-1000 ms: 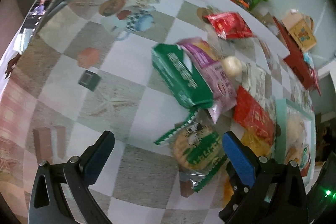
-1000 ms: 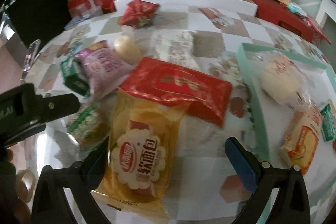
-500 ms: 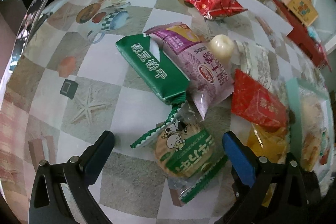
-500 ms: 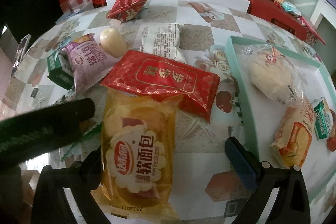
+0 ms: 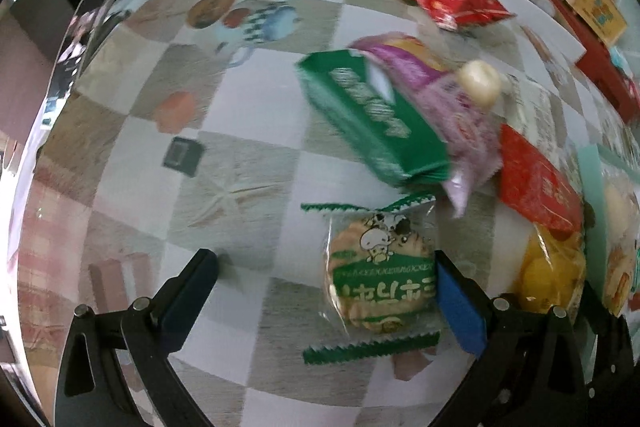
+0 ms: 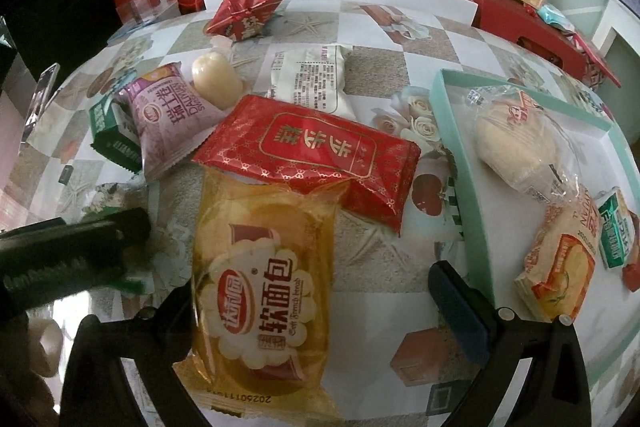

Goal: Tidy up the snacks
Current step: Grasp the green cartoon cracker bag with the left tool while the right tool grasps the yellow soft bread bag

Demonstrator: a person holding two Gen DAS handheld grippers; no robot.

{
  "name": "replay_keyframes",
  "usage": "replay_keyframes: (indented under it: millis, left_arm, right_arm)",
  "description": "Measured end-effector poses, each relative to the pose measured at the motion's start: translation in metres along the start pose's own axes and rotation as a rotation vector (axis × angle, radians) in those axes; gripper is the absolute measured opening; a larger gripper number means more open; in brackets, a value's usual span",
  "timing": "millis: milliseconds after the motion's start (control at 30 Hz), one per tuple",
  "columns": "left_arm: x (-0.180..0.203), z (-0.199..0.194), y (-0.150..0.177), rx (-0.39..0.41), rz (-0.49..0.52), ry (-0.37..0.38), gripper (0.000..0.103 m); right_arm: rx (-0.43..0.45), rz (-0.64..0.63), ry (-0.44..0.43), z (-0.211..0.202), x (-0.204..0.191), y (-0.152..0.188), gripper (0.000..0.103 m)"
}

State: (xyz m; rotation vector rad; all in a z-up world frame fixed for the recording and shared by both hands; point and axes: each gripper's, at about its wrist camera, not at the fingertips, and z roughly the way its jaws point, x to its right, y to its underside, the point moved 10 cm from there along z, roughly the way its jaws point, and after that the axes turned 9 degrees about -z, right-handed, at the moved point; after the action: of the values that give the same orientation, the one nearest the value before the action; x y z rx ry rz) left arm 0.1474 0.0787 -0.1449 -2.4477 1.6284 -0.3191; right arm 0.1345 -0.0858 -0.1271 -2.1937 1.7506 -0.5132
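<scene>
Both tongs spread wide over snacks on the checked surface (image 5: 248,99)

Left tongs (image 5: 326,281) gape, holding nothing, right pad touching the cracker pack (image 5: 382,269); right tongs (image 6: 312,301) gape around the yellow bread pack (image 6: 264,267), not gripping; red pack (image 6: 316,147) overlaps its top; green tray (image 6: 460,163) just right holds more snacks.

Our left claw (image 5: 326,285) fills the lower frame: black angular plastic arms with silver screws and triangular cut-outs, blue pads (image 5: 460,311) inside the tips. Our right claw (image 6: 310,301) looks identical, blue pad (image 6: 460,311) lower right.
</scene>
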Motion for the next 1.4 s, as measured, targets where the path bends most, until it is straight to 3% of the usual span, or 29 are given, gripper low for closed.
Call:
replay_keyframes:
  millis: [367, 533, 633, 700, 867, 1400]
  left_arm:
    - [0.006, -0.004, 0.014, 0.002, 0.017, 0.020, 0.102]
    - [0.018, -0.010, 0.014, 0.023, 0.039, 0.012, 0.087]
    - [0.028, -0.021, 0.014, 0.040, 0.051, 0.020, 0.068]
    - [0.030, -0.027, 0.010, 0.045, 0.053, 0.038, 0.051]
    - [0.033, -0.031, 0.009, 0.042, 0.049, 0.058, 0.051]
    - [0.033, -0.031, 0.009, 0.036, 0.039, 0.083, 0.051]
  right_arm:
    - [-0.001, -0.002, 0.001, 0.000, 0.000, 0.000, 0.103]
    - [0.006, -0.004, -0.002, 0.000, 0.000, 0.001, 0.101]
    - [0.035, -0.021, -0.008, -0.005, -0.004, -0.001, 0.081]
    - [0.048, -0.032, -0.010, -0.007, -0.006, -0.003, 0.058]
    - [0.050, -0.037, -0.014, -0.008, -0.006, -0.004, 0.050]
    - [0.050, -0.039, -0.014, -0.008, -0.006, -0.004, 0.049]
